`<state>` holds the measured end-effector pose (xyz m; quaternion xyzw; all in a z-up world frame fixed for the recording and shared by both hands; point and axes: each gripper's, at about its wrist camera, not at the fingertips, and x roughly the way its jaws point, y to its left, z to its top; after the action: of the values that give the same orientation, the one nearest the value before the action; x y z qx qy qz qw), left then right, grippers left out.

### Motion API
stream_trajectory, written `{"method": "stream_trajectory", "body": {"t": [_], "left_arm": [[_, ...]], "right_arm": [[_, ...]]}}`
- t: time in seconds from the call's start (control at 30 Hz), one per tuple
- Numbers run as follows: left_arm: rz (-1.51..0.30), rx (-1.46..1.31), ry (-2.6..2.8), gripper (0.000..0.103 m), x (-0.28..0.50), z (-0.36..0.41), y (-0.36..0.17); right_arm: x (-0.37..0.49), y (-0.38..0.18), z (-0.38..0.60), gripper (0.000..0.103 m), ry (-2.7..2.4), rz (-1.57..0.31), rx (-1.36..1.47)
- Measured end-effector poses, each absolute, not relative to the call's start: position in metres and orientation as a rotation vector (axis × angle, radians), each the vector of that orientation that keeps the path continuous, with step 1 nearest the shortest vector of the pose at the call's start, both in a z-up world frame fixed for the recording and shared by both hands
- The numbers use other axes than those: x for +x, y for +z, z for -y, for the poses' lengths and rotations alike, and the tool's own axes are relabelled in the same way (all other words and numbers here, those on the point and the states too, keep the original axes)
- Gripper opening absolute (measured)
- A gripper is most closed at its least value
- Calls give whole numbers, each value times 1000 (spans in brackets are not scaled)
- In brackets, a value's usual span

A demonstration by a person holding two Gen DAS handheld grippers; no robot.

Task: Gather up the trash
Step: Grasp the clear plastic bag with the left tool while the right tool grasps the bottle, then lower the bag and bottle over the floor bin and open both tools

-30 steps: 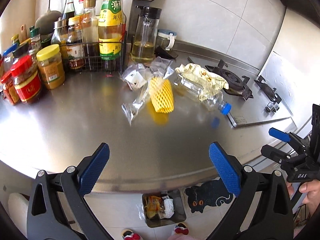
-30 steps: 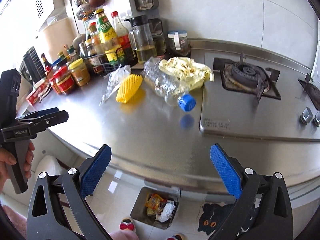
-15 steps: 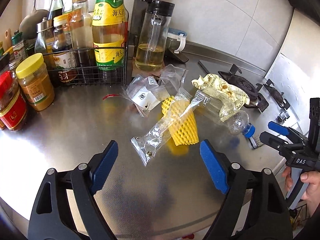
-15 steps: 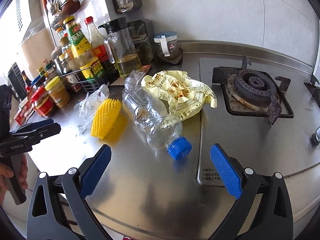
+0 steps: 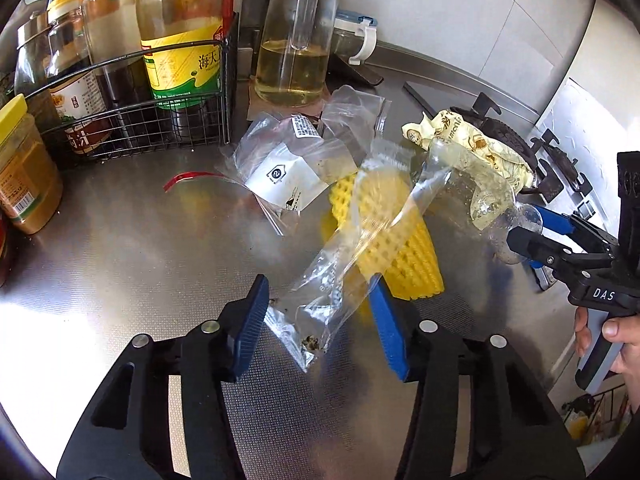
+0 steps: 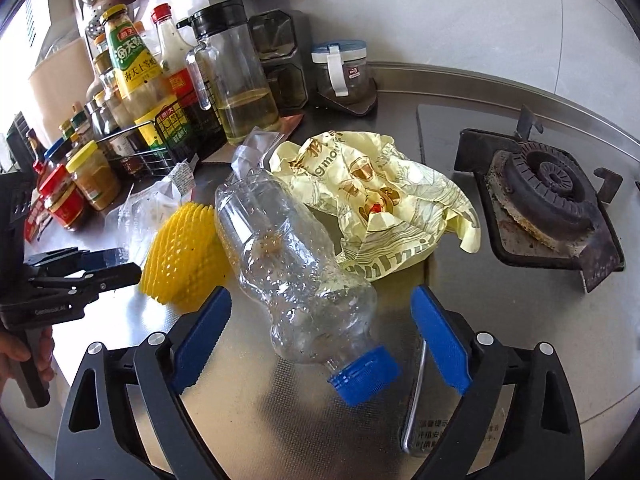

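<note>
Currently, left hand-held gripper [image 5: 320,322]: jaws are closing; the clear wrapper [image 5: 344,264] is between them, not yet pinched.
Clear wrapper: laid on the tabletop [image 5: 120,272], its far end over the yellow foam net [image 5: 400,248]; judged thin, light and slippery, best taken at the near sealed end.
Right hand-held gripper [image 6: 320,328]: jaws are wide but closing around the plastic bottle [image 6: 296,272], not touching.
Plastic bottle: laid on its side, blue cap [image 6: 364,372] nearest; judged light and crushable, best held at the narrow waist.
Around: crumpled yellow wrapper [image 6: 380,200] touches the bottle behind; condiment rack [image 5: 140,112] and oil jug [image 5: 292,40] are well apart.
</note>
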<state>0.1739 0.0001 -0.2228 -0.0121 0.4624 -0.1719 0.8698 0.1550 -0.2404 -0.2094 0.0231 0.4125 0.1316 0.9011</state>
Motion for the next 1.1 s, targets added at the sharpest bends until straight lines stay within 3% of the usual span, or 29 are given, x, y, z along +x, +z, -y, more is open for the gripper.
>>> {"method": "stream_trajectory", "body": {"t": [0.07, 0.2, 0.27, 0.33, 0.77, 1.1], "left_arm": [[-976, -21, -363, 39, 175, -1, -225], [-978, -28, -371, 29, 175, -2, -224], [-972, -20, -372, 25, 174, -1, -222], [-967, -10, -379, 17, 172, 1, -220], [-913, -7, -364, 1, 143, -1, -200], [-851, -33, -394, 1, 82, -1, -168]], "right_arm": [[158, -213, 237, 84, 289, -867, 41], [159, -220, 233, 63, 309, -881, 31], [158, -221, 232, 59, 316, -881, 29], [156, -221, 230, 59, 322, -879, 23], [116, -199, 232, 58, 334, -817, 34], [53, -177, 240, 58, 349, -782, 48]]}}
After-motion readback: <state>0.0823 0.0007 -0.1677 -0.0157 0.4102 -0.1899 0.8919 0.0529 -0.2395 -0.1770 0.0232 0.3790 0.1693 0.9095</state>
